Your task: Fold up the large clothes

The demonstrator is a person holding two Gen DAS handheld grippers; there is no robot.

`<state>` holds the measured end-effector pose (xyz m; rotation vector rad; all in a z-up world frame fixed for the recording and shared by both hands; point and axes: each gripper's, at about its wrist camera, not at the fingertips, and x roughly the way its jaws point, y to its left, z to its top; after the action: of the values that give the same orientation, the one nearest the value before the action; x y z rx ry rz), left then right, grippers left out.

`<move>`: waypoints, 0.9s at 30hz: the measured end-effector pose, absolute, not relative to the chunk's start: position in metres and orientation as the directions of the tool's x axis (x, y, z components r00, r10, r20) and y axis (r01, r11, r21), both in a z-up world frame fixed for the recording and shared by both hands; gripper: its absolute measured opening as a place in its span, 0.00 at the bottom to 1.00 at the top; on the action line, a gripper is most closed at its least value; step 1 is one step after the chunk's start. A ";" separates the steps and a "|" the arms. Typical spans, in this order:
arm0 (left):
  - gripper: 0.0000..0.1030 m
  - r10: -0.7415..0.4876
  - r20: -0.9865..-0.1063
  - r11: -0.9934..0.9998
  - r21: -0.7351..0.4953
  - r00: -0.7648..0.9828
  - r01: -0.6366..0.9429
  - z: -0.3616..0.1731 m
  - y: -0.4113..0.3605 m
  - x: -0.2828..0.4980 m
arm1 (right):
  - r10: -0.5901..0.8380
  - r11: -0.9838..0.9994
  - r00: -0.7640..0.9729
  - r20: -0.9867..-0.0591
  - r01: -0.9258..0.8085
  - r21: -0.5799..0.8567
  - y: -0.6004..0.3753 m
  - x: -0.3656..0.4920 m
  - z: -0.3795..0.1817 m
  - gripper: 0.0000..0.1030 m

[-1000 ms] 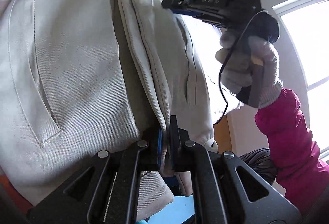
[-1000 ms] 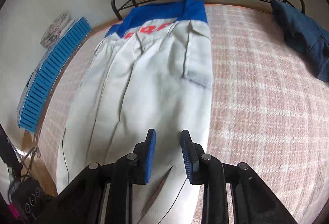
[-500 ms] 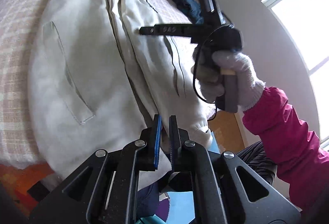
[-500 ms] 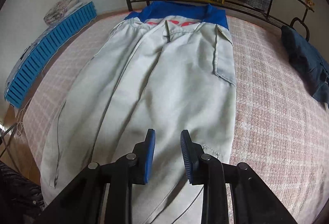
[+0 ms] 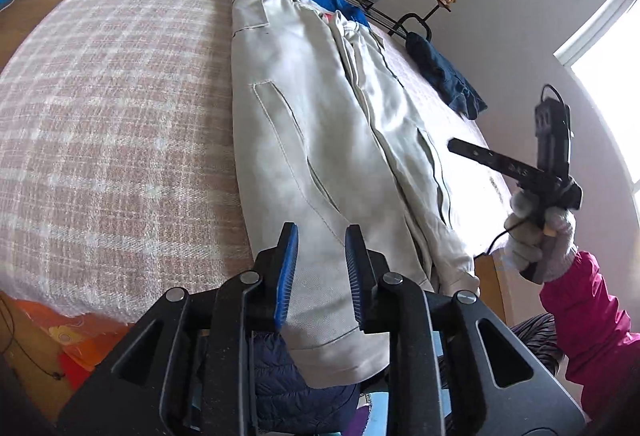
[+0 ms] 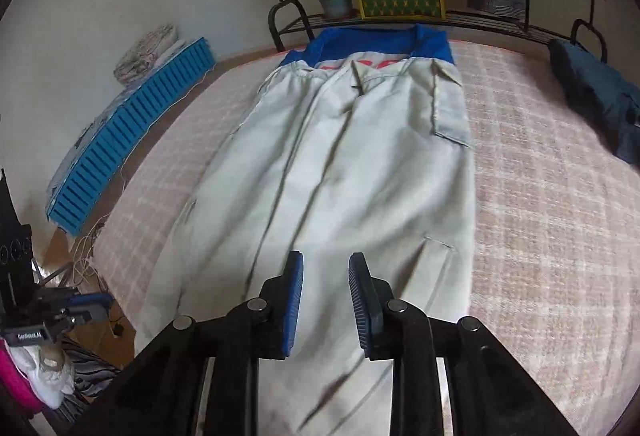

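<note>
Left gripper (image 5: 320, 268) jaws just opened, narrow, letting the jacket (image 5: 320, 123) go; it lies lengthwise on the bed (image 5: 112, 107). Right gripper (image 6: 325, 292) narrow, empty. Cross-fold likely next.

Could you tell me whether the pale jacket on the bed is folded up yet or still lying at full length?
Still at full length: the jacket runs flat from its blue collar down past the bed's near edge, both sides folded inward, no crosswise fold.
</note>
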<state>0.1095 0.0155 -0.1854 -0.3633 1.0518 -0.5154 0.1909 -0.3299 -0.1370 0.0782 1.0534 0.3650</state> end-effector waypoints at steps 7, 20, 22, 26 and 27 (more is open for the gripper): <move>0.22 -0.555 -0.766 0.829 -0.480 0.325 0.286 -0.214 -0.010 0.113 | 0.289 0.950 0.403 -0.869 -0.235 0.207 -0.363 0.148 -0.162 0.26; 0.49 -0.648 -0.708 0.749 -0.659 0.282 0.067 -0.226 0.045 0.111 | 0.529 0.847 0.331 -0.782 -0.152 0.509 -0.417 0.114 -0.168 0.63; 0.49 -0.664 -0.704 0.733 -0.680 0.253 0.034 -0.235 0.049 0.109 | 0.560 0.827 0.289 -0.777 -0.143 0.543 -0.422 0.115 -0.179 0.63; 0.51 -0.708 -0.673 0.689 -0.725 0.217 0.002 -0.247 0.050 0.105 | 0.624 0.779 0.247 -0.742 -0.115 0.617 -0.431 0.113 -0.192 0.62; 0.51 -0.713 -0.667 0.682 -0.731 0.216 -0.002 -0.247 0.050 0.105 | 0.648 0.758 0.241 -0.723 -0.107 0.644 -0.433 0.114 -0.193 0.62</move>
<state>0.1047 0.0501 -0.2469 -0.6894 1.2724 -0.5511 0.1137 -0.4333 -0.1935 0.5258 1.2288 0.5493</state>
